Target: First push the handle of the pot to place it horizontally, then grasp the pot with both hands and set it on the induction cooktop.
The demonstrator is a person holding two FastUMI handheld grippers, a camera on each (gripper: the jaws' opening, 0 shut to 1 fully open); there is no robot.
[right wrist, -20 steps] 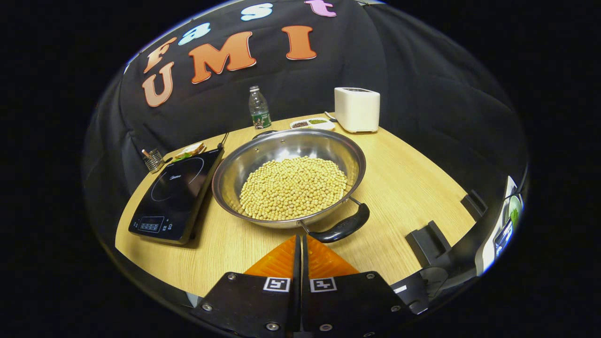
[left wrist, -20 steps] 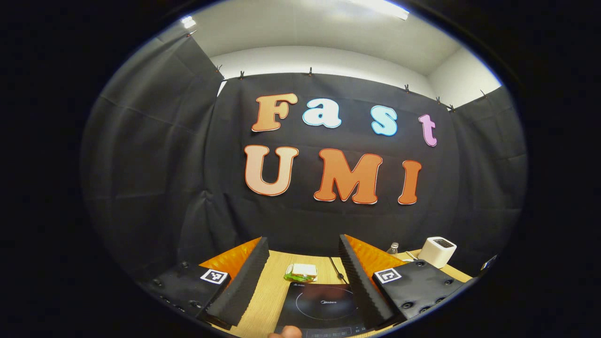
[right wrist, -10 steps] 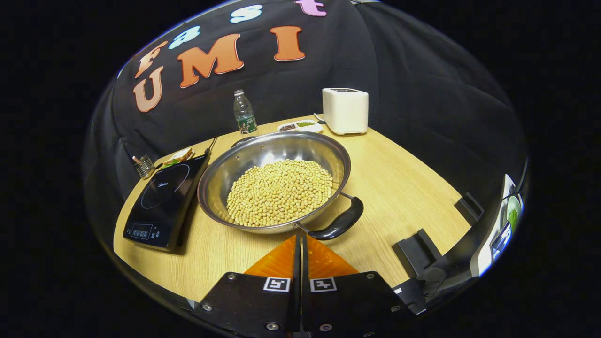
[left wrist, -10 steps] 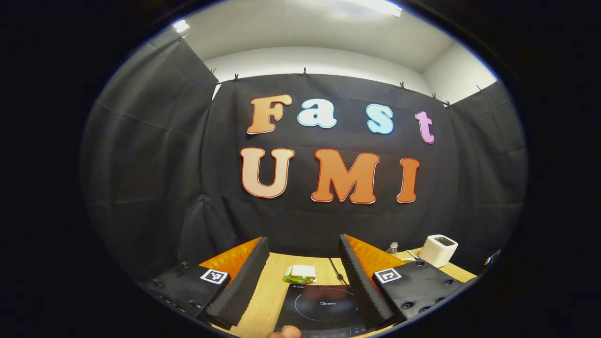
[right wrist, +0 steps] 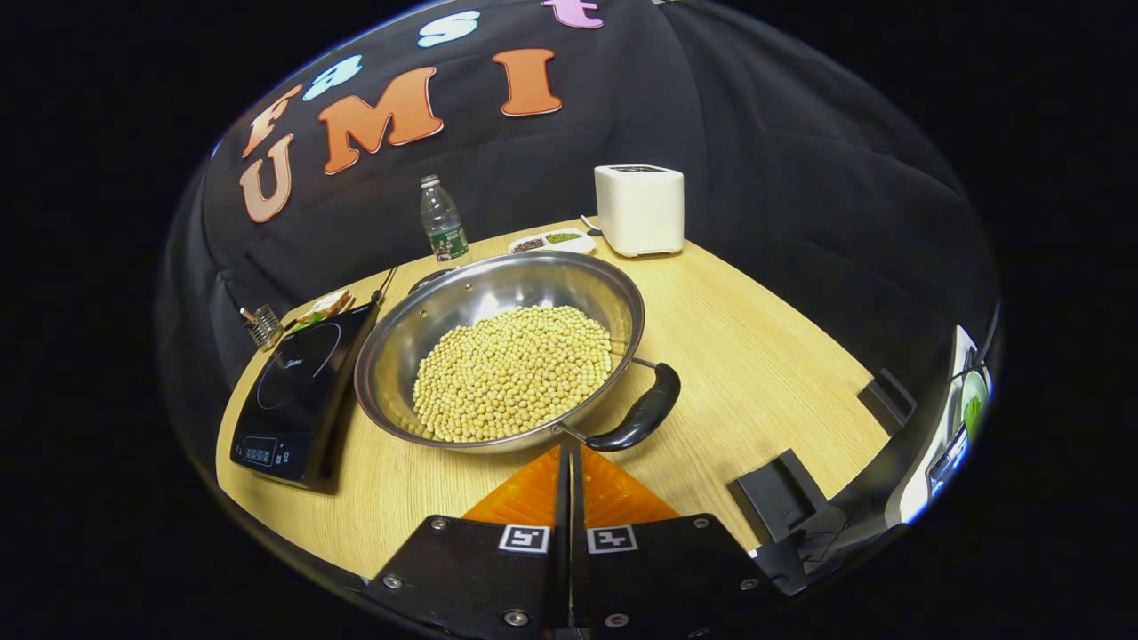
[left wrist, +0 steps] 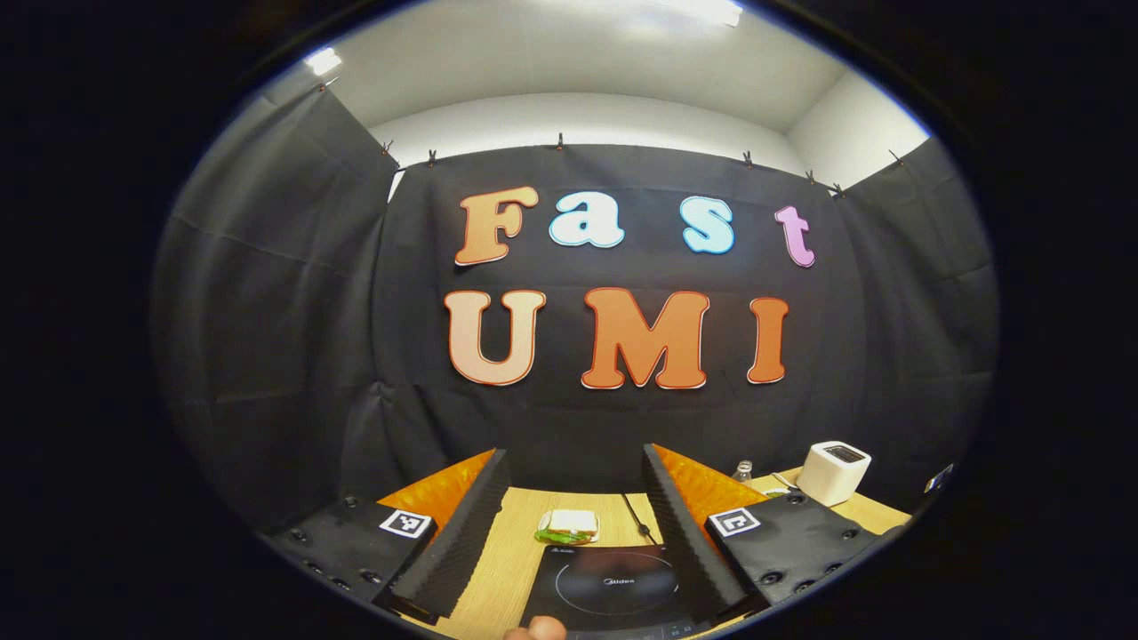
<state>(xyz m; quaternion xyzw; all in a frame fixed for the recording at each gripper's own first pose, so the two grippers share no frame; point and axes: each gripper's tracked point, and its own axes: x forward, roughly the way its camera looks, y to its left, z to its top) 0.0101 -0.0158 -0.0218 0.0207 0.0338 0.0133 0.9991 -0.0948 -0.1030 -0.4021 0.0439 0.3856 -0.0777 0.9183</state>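
beside the induction cooktop (right wrist: 293,391), the pot (right wrist: 498,347) handle (right wrist: 636,418) points rightward-near.

I see a booth hung with black cloth (left wrist: 293,356), clipped along its top edge and creased in loose folds. Above it rises a plain white wall (left wrist: 587,120) and a white ceiling (left wrist: 551,53) with a bright strip light (left wrist: 702,11). Below me stands a round table (right wrist: 756,356) of pale wood grain; the cloth drops close behind its far edge.
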